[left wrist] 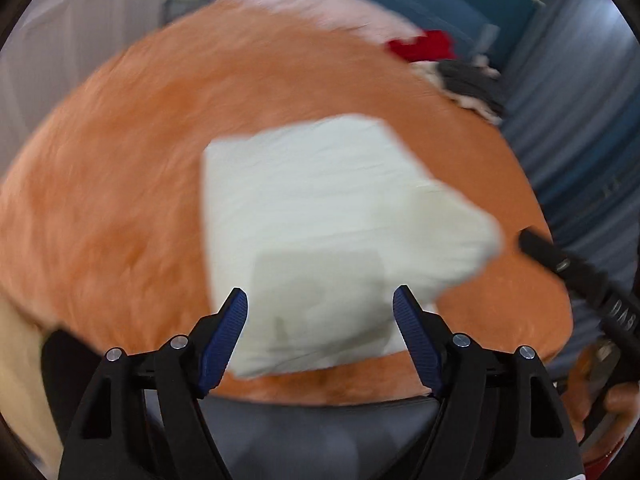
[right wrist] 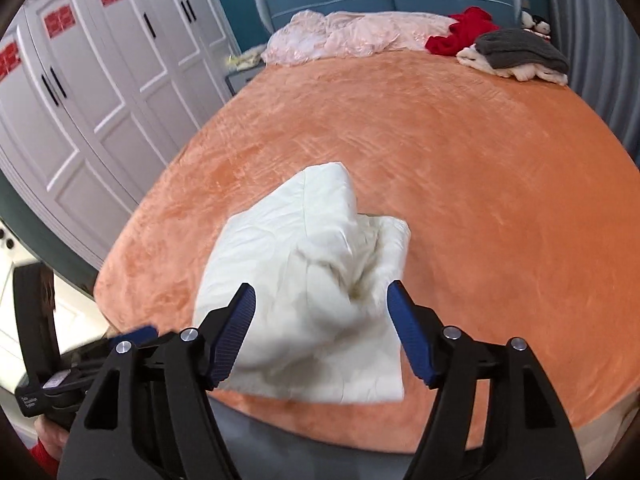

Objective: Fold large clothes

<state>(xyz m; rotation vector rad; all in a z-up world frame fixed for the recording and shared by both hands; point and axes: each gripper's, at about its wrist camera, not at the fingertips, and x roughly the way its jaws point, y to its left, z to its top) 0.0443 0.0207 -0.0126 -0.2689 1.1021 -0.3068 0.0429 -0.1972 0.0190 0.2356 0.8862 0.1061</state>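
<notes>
Right wrist view is the sharp one: white wardrobe doors (right wrist: 92, 92) on the left, then the white folded garment (right wrist: 308, 296) bunched up near the foot edge of the orange bed (right wrist: 480, 184), with pink bedding (right wrist: 352, 34), a red cloth (right wrist: 460, 32) and a grey pile (right wrist: 520, 54) by the headboard. Left wrist view is blurry but shows the garment lying flatter and squarer. Left tongs (left wrist: 320, 300) and right tongs (right wrist: 322, 296) both gape wide over it, gripping nothing.
</notes>
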